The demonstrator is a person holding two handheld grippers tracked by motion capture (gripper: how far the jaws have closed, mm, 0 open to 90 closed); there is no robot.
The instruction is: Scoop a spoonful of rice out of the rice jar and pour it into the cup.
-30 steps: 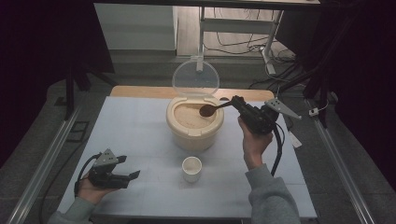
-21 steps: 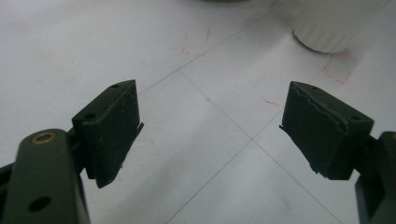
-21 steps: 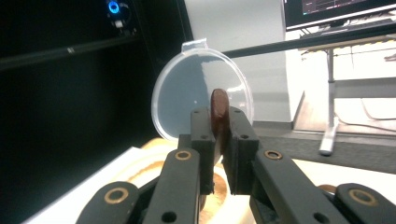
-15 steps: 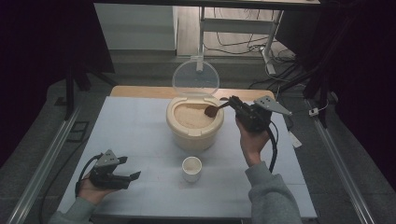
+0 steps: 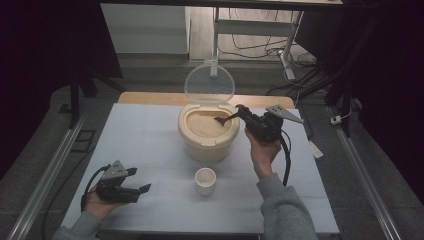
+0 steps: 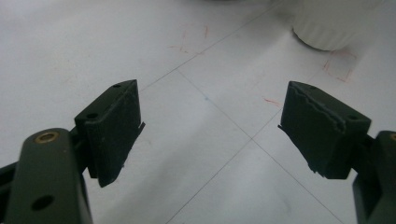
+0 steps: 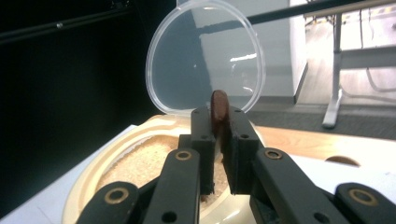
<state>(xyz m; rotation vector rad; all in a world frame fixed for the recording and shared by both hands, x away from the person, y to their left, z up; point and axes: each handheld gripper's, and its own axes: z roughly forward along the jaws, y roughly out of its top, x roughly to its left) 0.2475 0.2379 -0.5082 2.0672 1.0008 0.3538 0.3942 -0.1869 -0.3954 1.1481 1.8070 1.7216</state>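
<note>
At the table's near left corner, the left gripper [image 5: 131, 184] lies low over the white table [image 5: 150, 135] in the person's left hand [image 5: 100, 205], its jaws spread wide with nothing between them; in the left gripper view the bare tabletop shows between its pads [image 6: 116, 126]. It has kept its place since a second ago. A small white cup [image 5: 205, 180] stands in front of the cream rice container [image 5: 207, 132], whose clear lid [image 5: 209, 84] stands open at the back. The brown spoon [image 5: 224, 119] runs with its long axis across the container from right to left, bowl end pointing left and down onto the rice [image 5: 202, 125], handle rising right into the right gripper [image 5: 242, 113], which is clenched on it. A second ago the bowl hung higher, at the container's right rim; it has since moved in and down to the grain. The right hand [image 5: 262, 150] is raised beside the container, forearm coming up from the bottom edge, gripper tipped toward the rice. In the right gripper view the spoon stands edge-on between the closed pads [image 7: 203, 135].
</note>
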